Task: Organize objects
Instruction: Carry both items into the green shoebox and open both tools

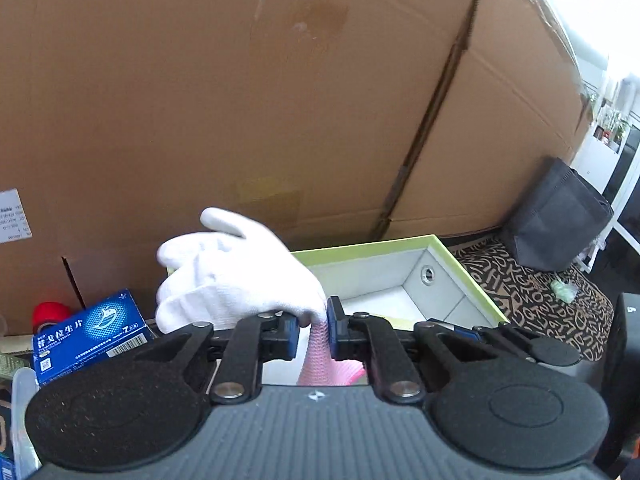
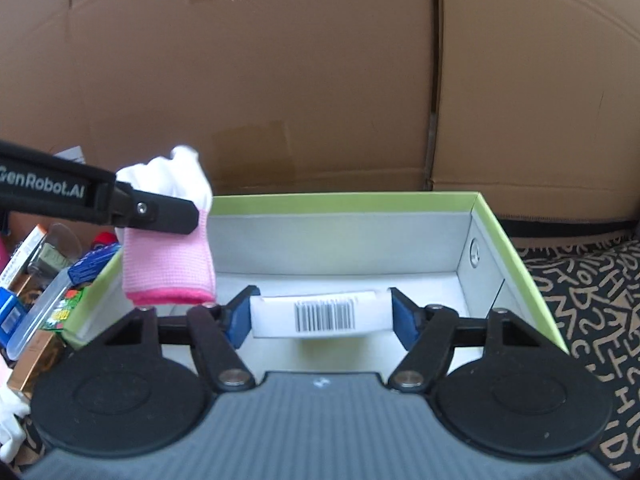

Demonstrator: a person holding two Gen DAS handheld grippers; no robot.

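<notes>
Grippers are both angling down toward the green-rimmed open cardboard box (image 2: 508, 236). Left gripper (image 1: 313, 330) is pinching the white knit glove with pink cuff (image 2: 168, 256) at its cuff, dangling it over the box's left edge. Right gripper (image 2: 320, 316) is clasping a white barcoded packet (image 2: 320, 314) above the box's floor.

- Left hand-held gripper (image 1: 313, 334): pitched downward, blue pads nearly together, pinching a white-and-pink knitted glove (image 1: 240, 276).
- Right hand-held gripper (image 2: 322, 316): pitched downward, jaws wide around a white barcoded box (image 2: 320, 314).
</notes>
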